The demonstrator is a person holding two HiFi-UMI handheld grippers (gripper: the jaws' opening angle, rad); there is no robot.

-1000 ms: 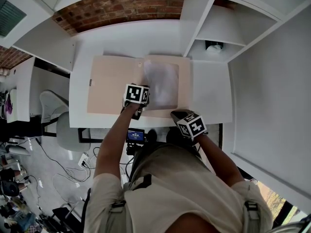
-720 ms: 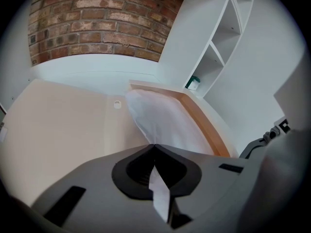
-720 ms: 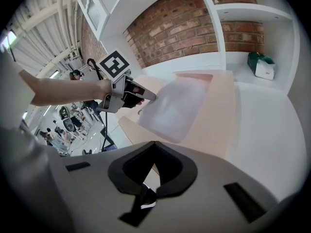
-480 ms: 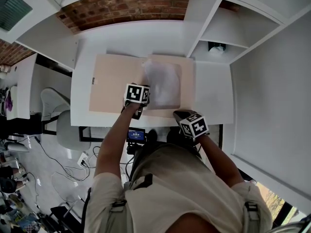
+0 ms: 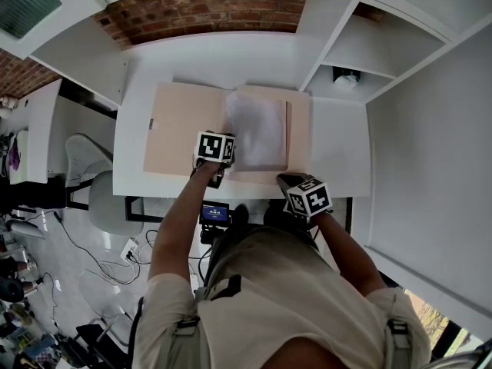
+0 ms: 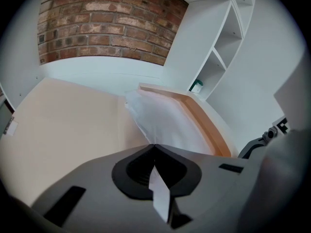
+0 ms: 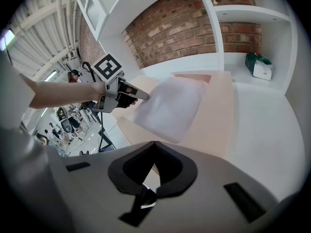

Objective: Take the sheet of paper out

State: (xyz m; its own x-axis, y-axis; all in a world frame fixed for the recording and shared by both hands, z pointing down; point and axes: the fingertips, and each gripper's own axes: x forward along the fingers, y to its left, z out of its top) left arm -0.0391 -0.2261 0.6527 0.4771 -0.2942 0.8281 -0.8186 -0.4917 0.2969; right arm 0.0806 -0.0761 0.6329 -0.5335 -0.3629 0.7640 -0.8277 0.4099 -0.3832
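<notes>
Sheet of paper (image 6: 167,123) is pinched at its near corner in the shut left gripper (image 6: 154,145) and stretches away over the folder (image 6: 68,120) (near edge clamped by right gripper (image 7: 154,142)).

Steep overhead head view; both gripper views low, close, across the shared open folder (image 5: 184,129).

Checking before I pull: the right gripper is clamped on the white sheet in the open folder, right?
No: the left gripper is clamped on the white sheet in the open folder, as the left gripper view shows.
</notes>
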